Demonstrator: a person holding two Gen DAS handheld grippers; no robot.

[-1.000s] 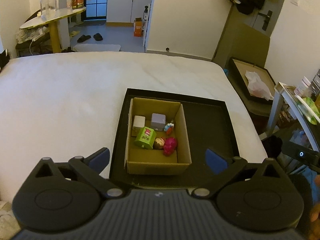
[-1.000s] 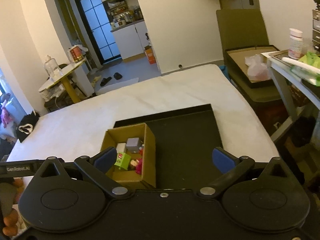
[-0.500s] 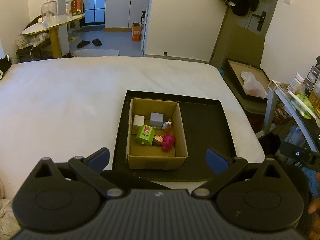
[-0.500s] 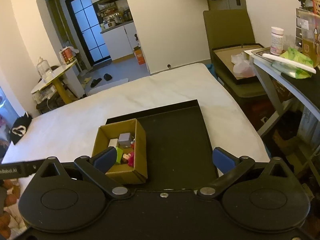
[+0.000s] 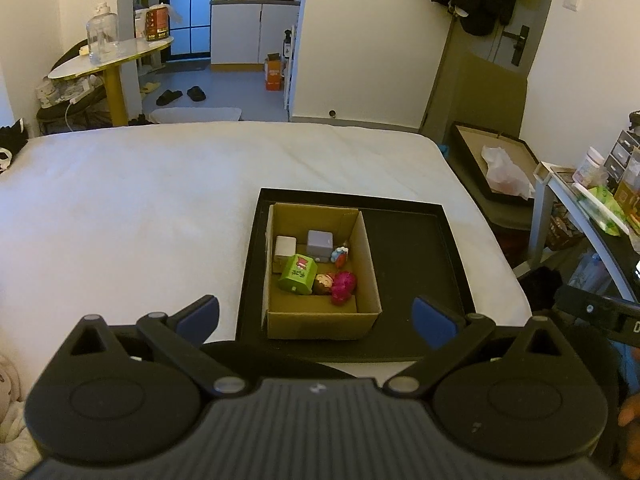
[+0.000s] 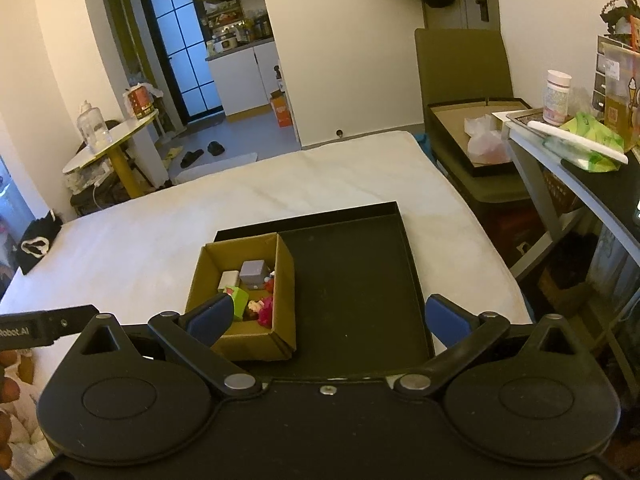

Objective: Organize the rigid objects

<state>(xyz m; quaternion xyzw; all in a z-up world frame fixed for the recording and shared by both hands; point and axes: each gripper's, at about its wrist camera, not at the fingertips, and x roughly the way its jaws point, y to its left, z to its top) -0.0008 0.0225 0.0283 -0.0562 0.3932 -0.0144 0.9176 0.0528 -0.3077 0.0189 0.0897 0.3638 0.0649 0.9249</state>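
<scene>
An open cardboard box [image 5: 320, 318] sits in the left half of a black tray [image 5: 420, 264] on a white bed [image 5: 120, 208]. In the box lie a white cube [image 5: 285, 247], a grey cube [image 5: 320, 242], a green carton [image 5: 298, 274], a pink doll [image 5: 338, 285] and a small red-blue figure [image 5: 341, 254]. My left gripper [image 5: 316, 318] is open and empty, held back above the box's near edge. My right gripper [image 6: 328, 318] is open and empty, above the tray's [image 6: 360, 280] near edge, right of the box [image 6: 256, 344].
The tray's right half is bare. Right of the bed stand a desk with bottles and packets [image 6: 576, 136] and a chair holding a flat box [image 5: 496, 168]. A round side table [image 5: 108, 60] stands beyond the far left corner.
Both grippers have drawn back and up from the box, which now looks smaller and farther. Both stay open and empty. The toys have not moved.
</scene>
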